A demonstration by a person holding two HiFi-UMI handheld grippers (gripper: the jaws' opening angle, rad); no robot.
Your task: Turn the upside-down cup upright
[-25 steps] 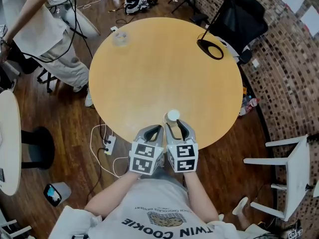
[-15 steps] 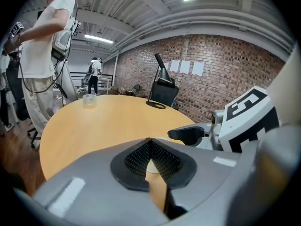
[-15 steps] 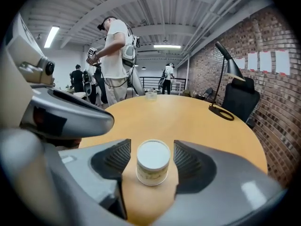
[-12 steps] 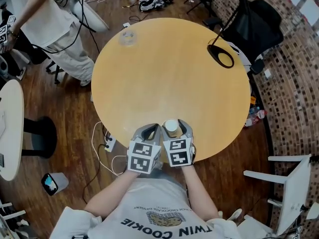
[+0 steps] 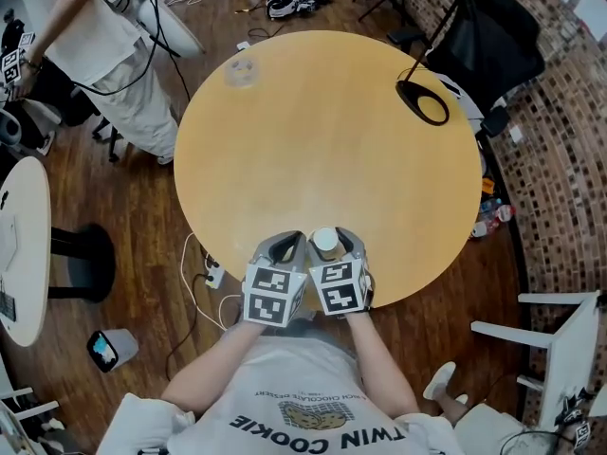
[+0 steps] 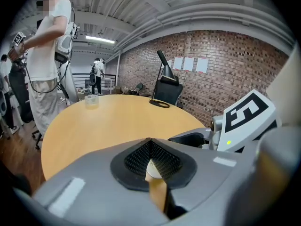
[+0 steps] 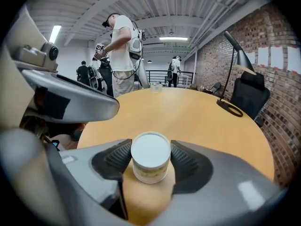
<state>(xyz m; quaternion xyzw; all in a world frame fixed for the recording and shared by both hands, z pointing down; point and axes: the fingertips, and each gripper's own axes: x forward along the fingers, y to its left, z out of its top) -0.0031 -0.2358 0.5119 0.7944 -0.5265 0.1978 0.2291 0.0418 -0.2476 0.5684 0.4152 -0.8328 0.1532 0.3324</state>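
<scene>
Paper cup stands upside down on the round wooden surface, white base up, near the edge closest to the person. It sits right between the two halves of the right tongs. In the right gripper view the cup fills the gap of the right tongs, which are spread wide around it. They have just been opening and then closing in a little. The ribbed pads sit just beside the cup's sides and no firm pinch is visible.

Left tongs are just beside the right tongs, on their left, low over the surface edge. In the left gripper view the left tongs are pressed together at the tips with nothing pinched.

Small clear glass is well ahead of the left tongs at the far rim. Black lamp base is far ahead and to the right of the right tongs. A standing person is beyond the surface, far left of both tongs.
</scene>
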